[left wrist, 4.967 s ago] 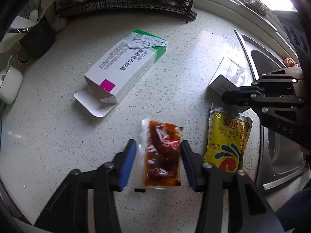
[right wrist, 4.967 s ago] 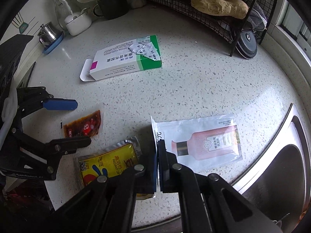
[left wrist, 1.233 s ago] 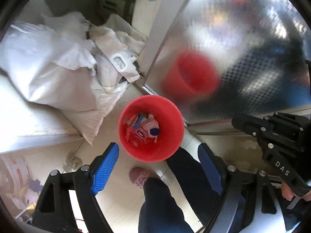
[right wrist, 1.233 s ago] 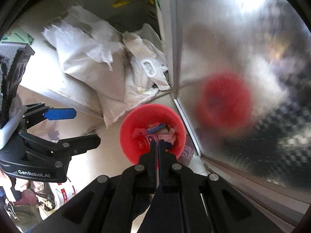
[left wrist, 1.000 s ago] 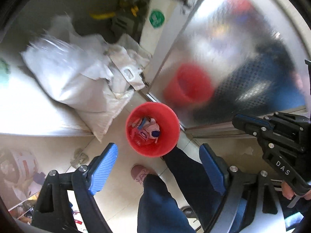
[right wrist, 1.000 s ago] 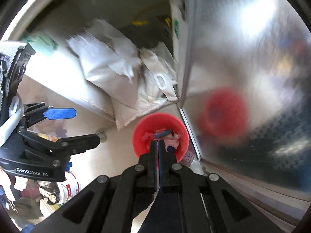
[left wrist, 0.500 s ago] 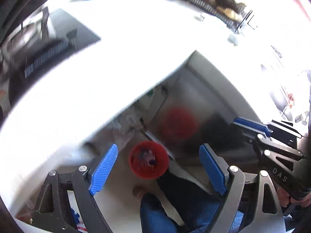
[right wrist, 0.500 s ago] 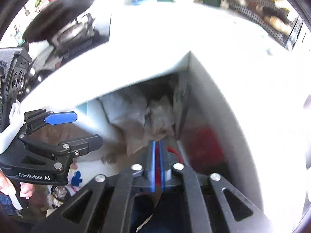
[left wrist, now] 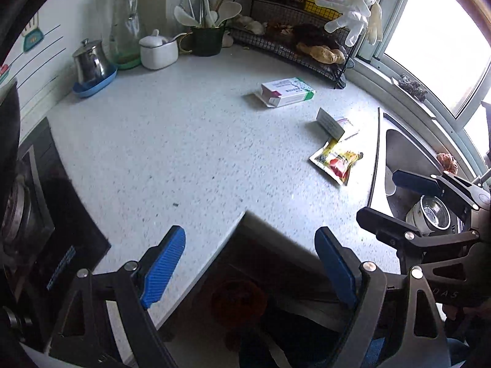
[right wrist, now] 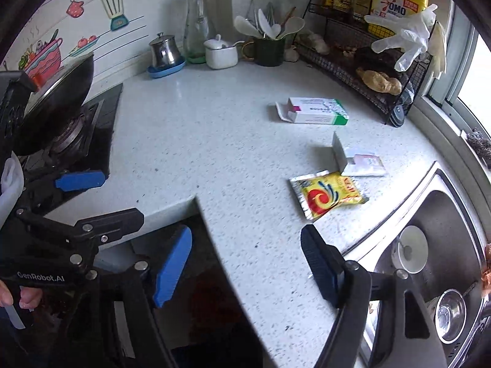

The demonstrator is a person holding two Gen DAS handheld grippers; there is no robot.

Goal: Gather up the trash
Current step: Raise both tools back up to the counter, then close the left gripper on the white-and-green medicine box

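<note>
Three pieces of trash lie on the speckled stone counter (right wrist: 214,141) — a glossy yellow sachet (right wrist: 328,194), a flat white packet (right wrist: 362,161) at its one o'clock, a rectangular cardboard box (right wrist: 316,112) at twelve. The left gripper (left wrist: 250,268) stands released; the right gripper (right wrist: 245,263) has just been opening — both empty.

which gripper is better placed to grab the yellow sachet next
Probably the right. In its own view the right gripper is open and empty, with the yellow sachet just beyond its fingertips near the sink. The left gripper, also open, sits farther to the sachet's left.
</note>
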